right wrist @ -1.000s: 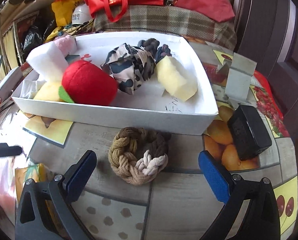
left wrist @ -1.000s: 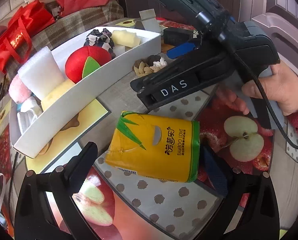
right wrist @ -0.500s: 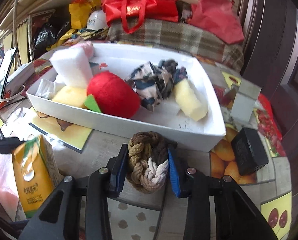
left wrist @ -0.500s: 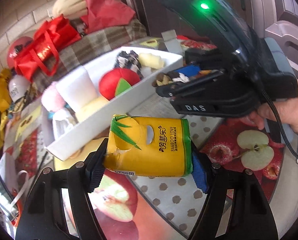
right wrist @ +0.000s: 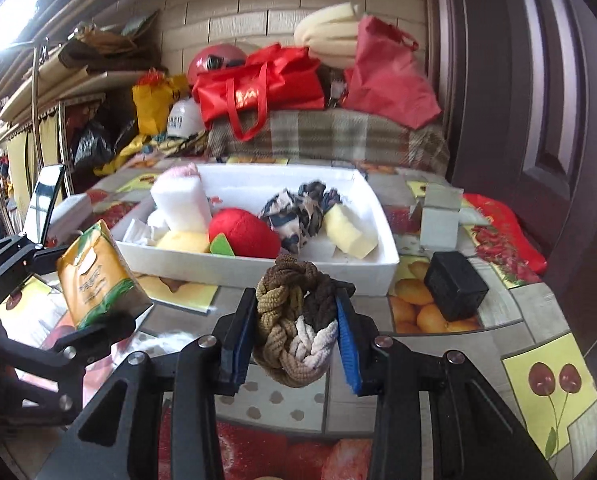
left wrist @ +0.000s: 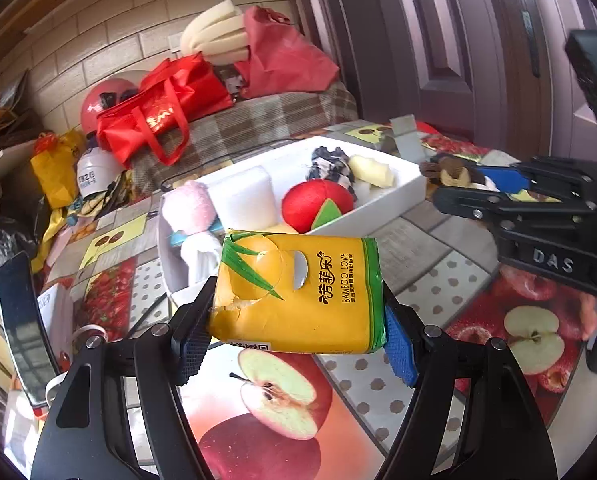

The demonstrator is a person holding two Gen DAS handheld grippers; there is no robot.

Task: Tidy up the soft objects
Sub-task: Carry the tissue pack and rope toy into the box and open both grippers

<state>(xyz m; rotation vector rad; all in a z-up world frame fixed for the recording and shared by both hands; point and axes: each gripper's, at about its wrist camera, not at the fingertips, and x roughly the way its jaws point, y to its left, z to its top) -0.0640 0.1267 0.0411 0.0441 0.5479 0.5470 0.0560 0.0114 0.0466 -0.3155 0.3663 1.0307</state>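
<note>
My left gripper (left wrist: 296, 334) is shut on a yellow tissue pack (left wrist: 298, 294) and holds it above the table, in front of the white tray (left wrist: 378, 216). The pack also shows in the right wrist view (right wrist: 98, 276). My right gripper (right wrist: 294, 334) is shut on a braided brown and cream rope knot (right wrist: 294, 320), lifted just in front of the tray (right wrist: 258, 270). The tray holds a red felt apple (right wrist: 244, 232), a white sponge block (right wrist: 182, 204), a patterned cloth (right wrist: 294, 212), a yellow sponge (right wrist: 350, 230) and a pink plush (left wrist: 188, 208).
A black box (right wrist: 456, 290) and a grey block (right wrist: 440, 216) stand right of the tray. Red bags (right wrist: 258, 84) lie on a plaid cover behind it. A phone (left wrist: 22, 320) stands at the left edge. The tablecloth (left wrist: 278, 400) has a fruit print.
Both grippers closed on their objects and lifted them: the left took the tissue pack, the right took the rope knot. Both now sit higher, facing the tray.
</note>
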